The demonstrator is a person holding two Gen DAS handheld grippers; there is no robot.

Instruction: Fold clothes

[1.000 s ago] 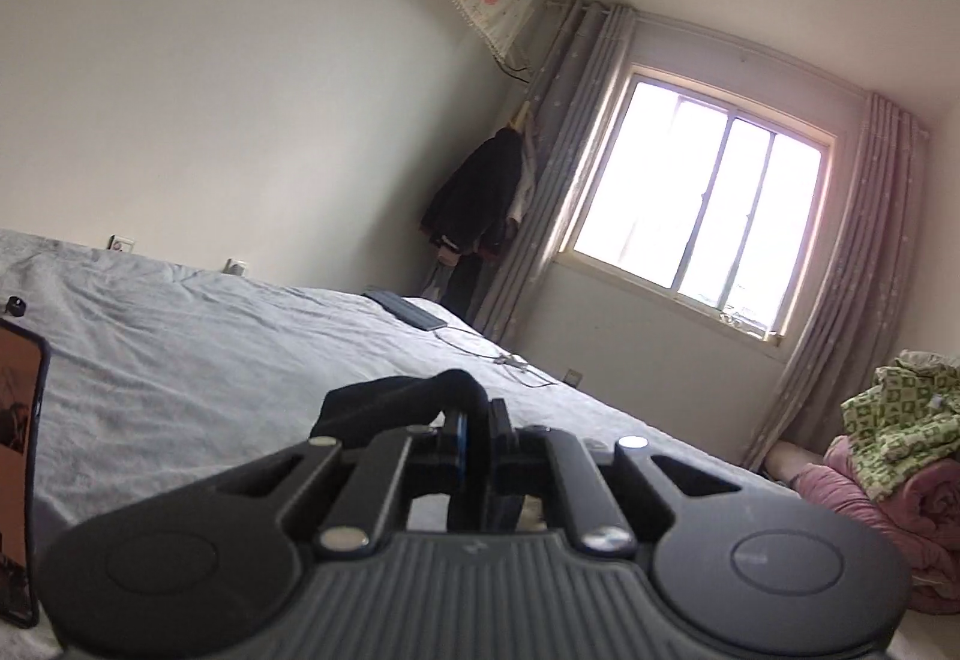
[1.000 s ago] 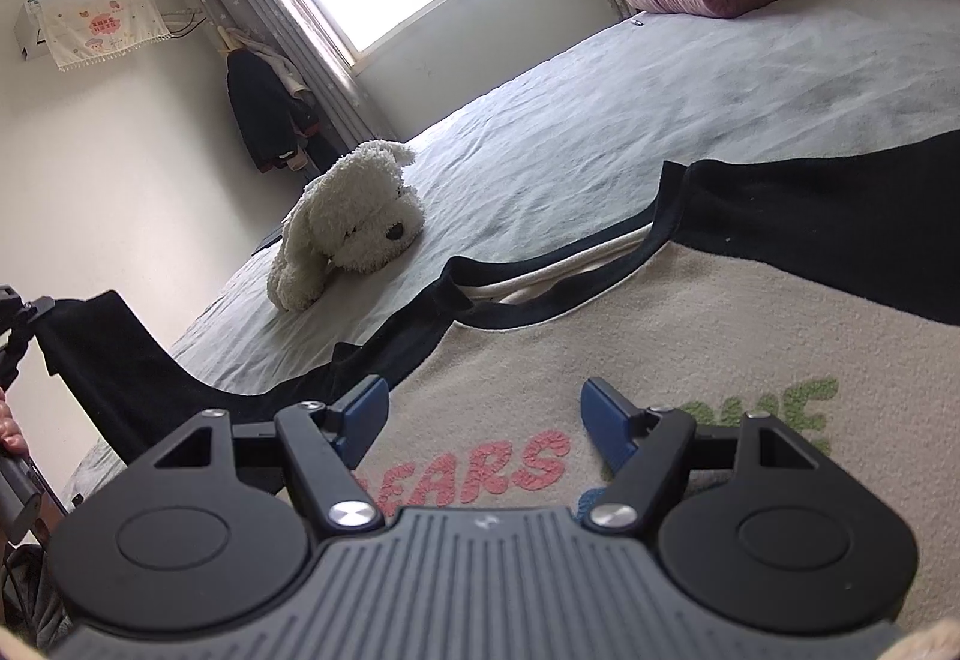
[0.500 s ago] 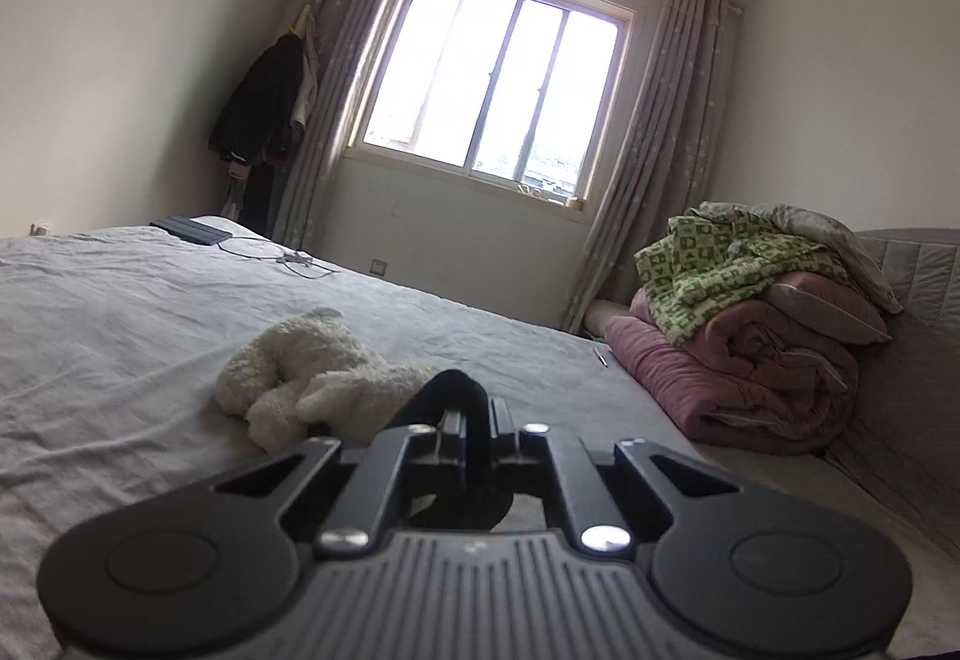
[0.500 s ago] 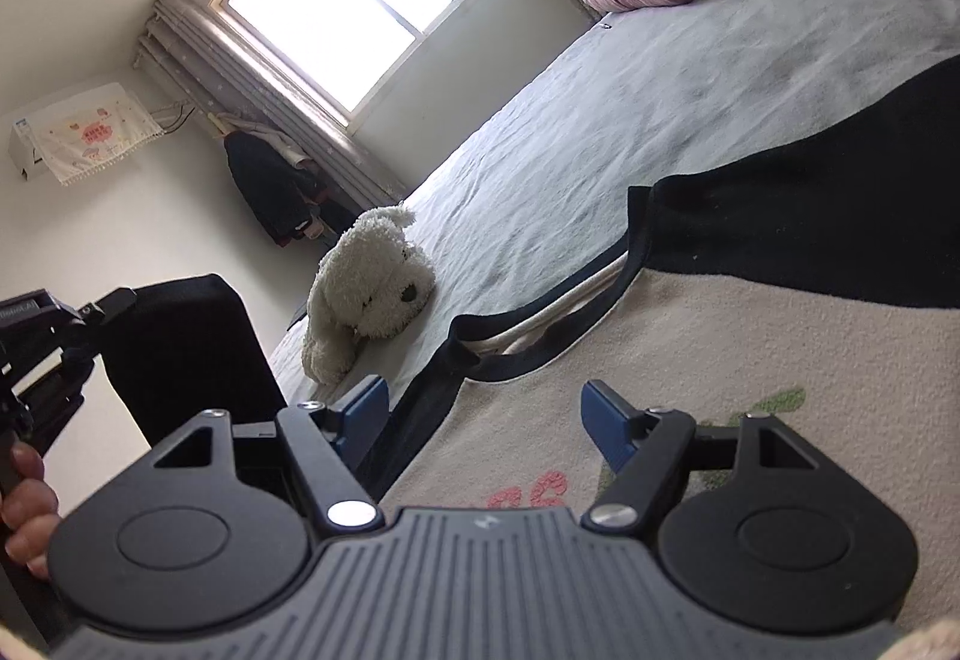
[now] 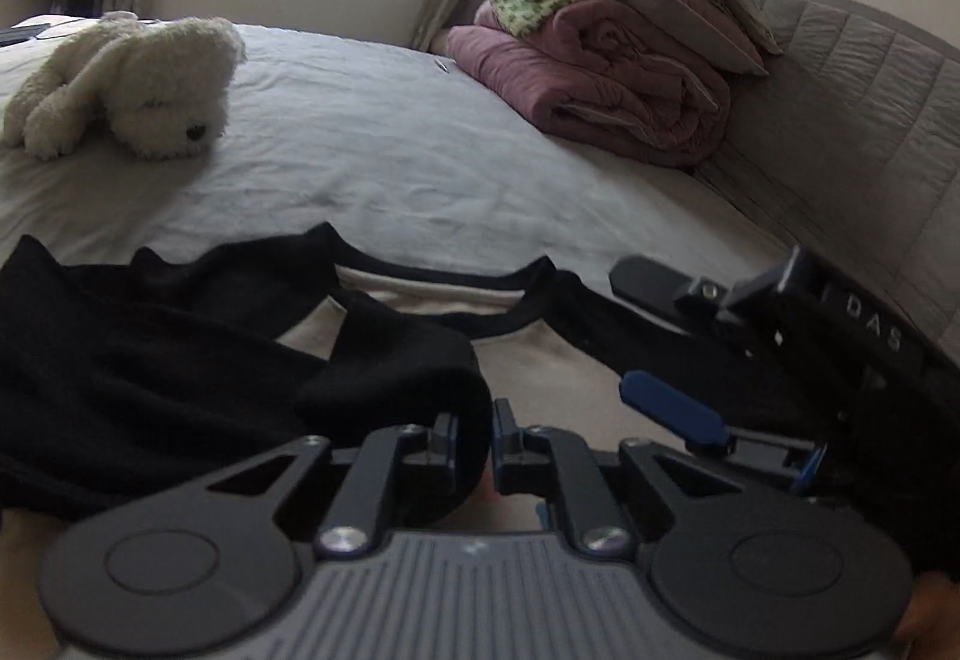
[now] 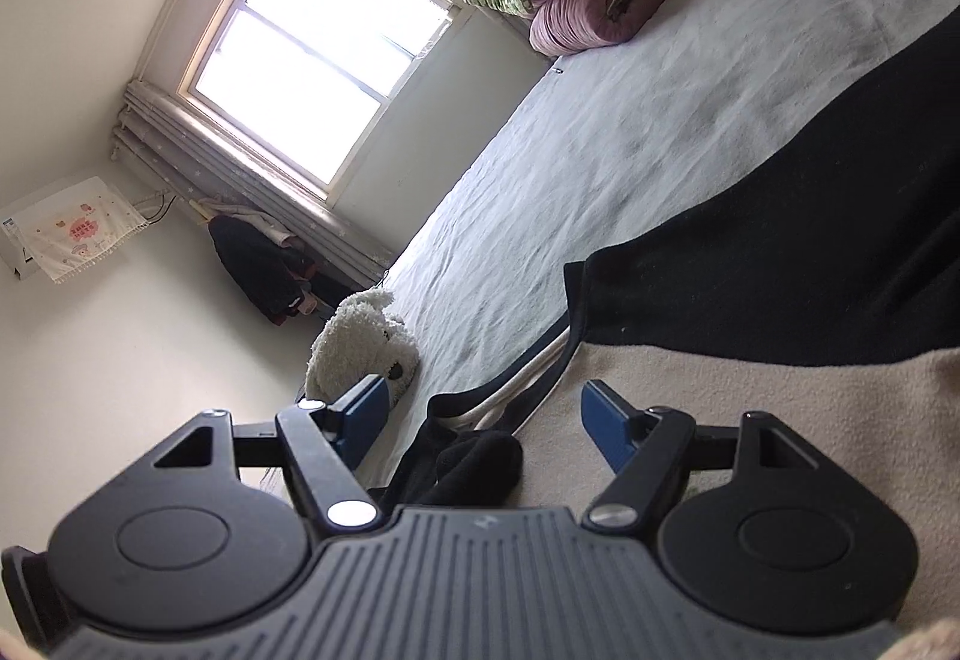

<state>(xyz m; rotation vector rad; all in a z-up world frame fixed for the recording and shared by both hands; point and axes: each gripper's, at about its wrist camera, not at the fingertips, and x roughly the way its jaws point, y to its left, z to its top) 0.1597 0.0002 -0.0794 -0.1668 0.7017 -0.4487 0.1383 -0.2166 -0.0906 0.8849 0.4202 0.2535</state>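
Black sleeve (image 5: pixel 180 360) hides left tongs (image 5: pixel 477 438) tips, loosening; right tongs (image 6: pixel 486 420) released.

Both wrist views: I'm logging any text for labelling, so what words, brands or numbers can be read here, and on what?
"DAS": white letters on the right gripper, seen in the left wrist view.
Pink print on the cloth cover on the wall unit: too small to read.
Small blue mark at the wall unit's edge: unreadable.
Sweater: no lettering in view.
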